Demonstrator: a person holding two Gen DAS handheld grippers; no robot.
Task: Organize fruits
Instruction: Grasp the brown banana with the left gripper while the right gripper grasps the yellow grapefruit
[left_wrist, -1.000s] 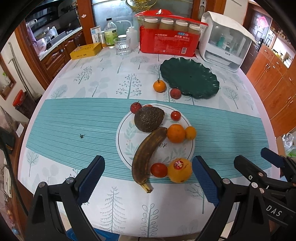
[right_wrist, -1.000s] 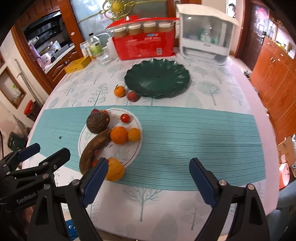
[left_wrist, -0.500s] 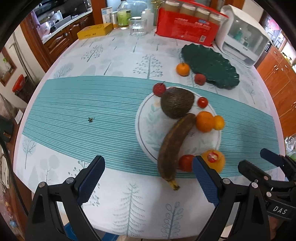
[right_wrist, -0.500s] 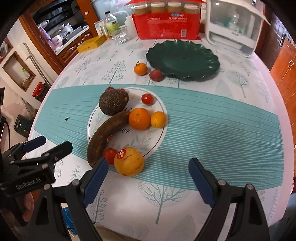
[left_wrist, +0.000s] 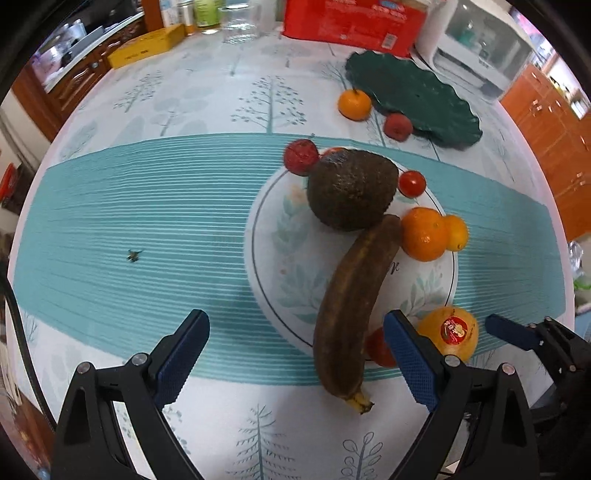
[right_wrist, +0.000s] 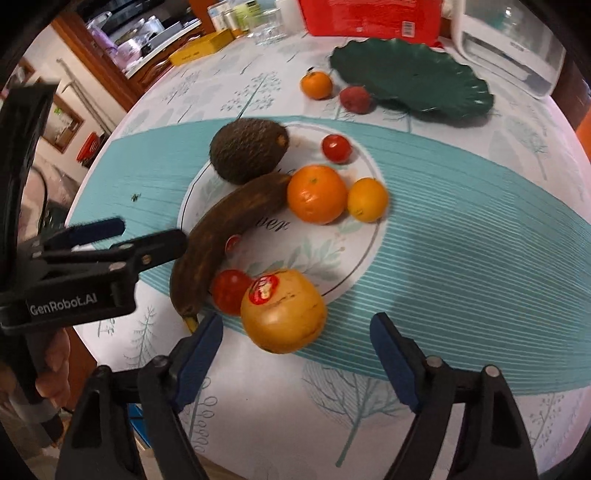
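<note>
Left wrist view: the left gripper (left_wrist: 293, 354) is hanging spread wide and empty over the near edge of the white plate (left_wrist: 273, 258), its right finger just beside the brown banana (left_wrist: 351, 306).
Right wrist view: the right gripper (right_wrist: 295, 354) is hovering with jaws wide apart, holding nothing, the stickered yellow fruit (right_wrist: 283, 311) lying just ahead at the plate's rim.
Doing it well: I judge it should be centring on that fruit, closing across its widest part, avoiding the tomato (right_wrist: 231, 290) touching it.
Destination: the green dish (right_wrist: 410, 75) is sitting empty, well apart.

Even, bright indoor light falls over my views; shadows beneath the fruit are soft. Both fisheye pictures bow strongly toward black corners. Far clutter smears with blur, and my right view's round white leaf-printed plate (right_wrist: 364, 236) looks slightly soft.
</note>
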